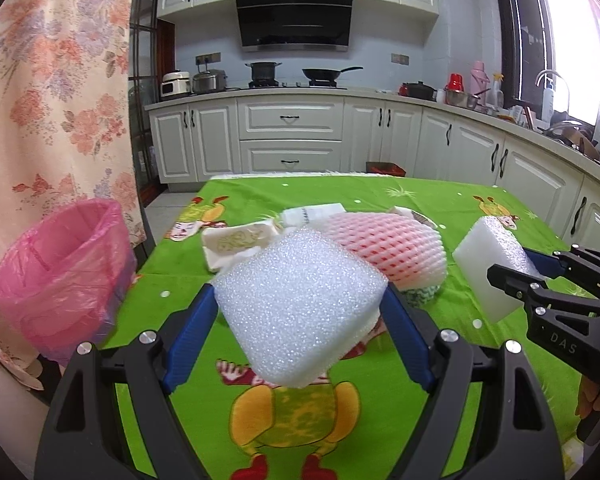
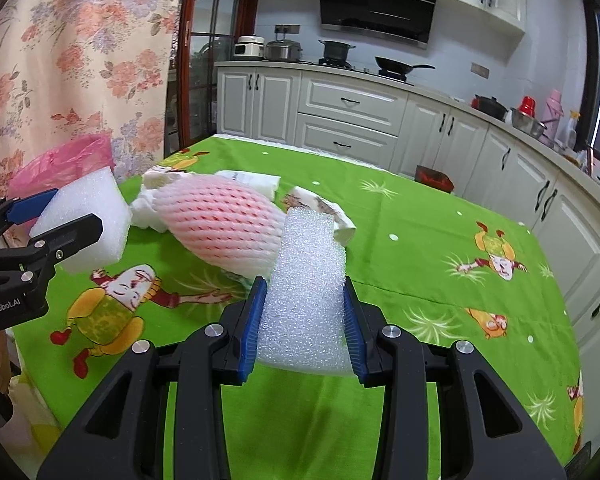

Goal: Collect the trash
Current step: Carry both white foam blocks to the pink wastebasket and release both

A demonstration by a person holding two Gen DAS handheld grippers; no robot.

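My left gripper (image 1: pixel 298 296) is shut on a wide white foam block (image 1: pixel 300 328), its blue pads pressing both sides, above the green tablecloth (image 1: pixel 172 276). From the right wrist view the same left gripper (image 2: pixel 76 210) and its block (image 2: pixel 96 208) show at far left. My right gripper (image 2: pixel 303 284) is shut on a narrower white foam slab (image 2: pixel 308 240); it also appears at the right as the right gripper (image 1: pixel 516 266) with its slab (image 1: pixel 484 256). A pink foam fruit net (image 1: pixel 384 244) (image 2: pixel 228 220) lies mid-table among crumpled paper wrappers (image 1: pixel 236 240) (image 2: pixel 324 208). The pink-lined bin (image 1: pixel 60 272) (image 2: pixel 60 160) stands off the table's left side.
A floral curtain (image 1: pixel 52 100) hangs behind the bin. White kitchen cabinets (image 1: pixel 290 136) and a counter with pots run along the back and right. A red box (image 2: pixel 434 178) sits on the floor past the table's far edge.
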